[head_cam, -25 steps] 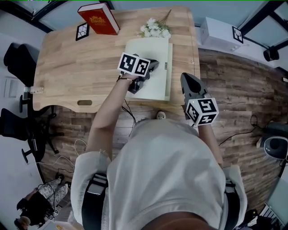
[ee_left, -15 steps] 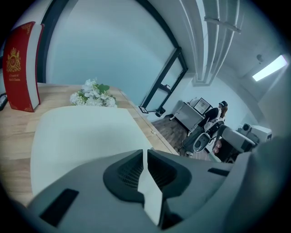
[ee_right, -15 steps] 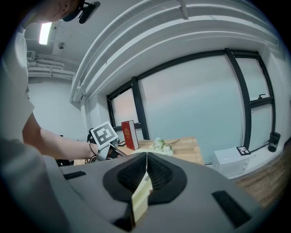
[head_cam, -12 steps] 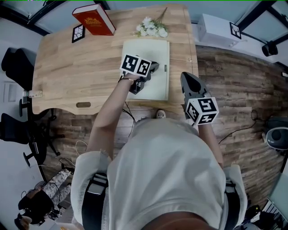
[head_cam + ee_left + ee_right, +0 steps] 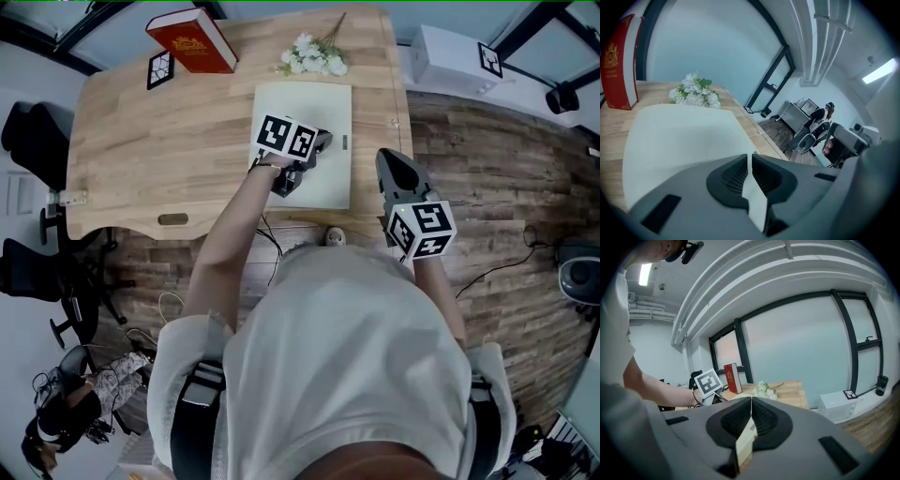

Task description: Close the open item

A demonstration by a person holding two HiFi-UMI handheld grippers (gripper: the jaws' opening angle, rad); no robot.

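Note:
A pale green folder (image 5: 328, 108) lies flat and closed on the wooden desk (image 5: 141, 150), near its right end. My left gripper (image 5: 322, 141) rests low over the folder's near half, jaws shut with nothing between them. In the left gripper view the folder's cover (image 5: 679, 136) spreads out just beyond the left gripper (image 5: 750, 157). My right gripper (image 5: 389, 161) hangs off the desk's front right corner, clear of the folder, also shut and empty. The right gripper (image 5: 751, 401) looks across the desk towards the left arm.
A red book (image 5: 192, 42) stands at the desk's far left, with a marker card (image 5: 161, 68) beside it. White flowers (image 5: 309, 58) lie just beyond the folder. A white box (image 5: 455, 61) sits on the floor at the right. Black chairs (image 5: 33, 141) stand at the left.
The folder's cover, slightly offset from the pages a second ago, now lies flat and flush. The left gripper has stayed on it, and the right gripper has not moved.

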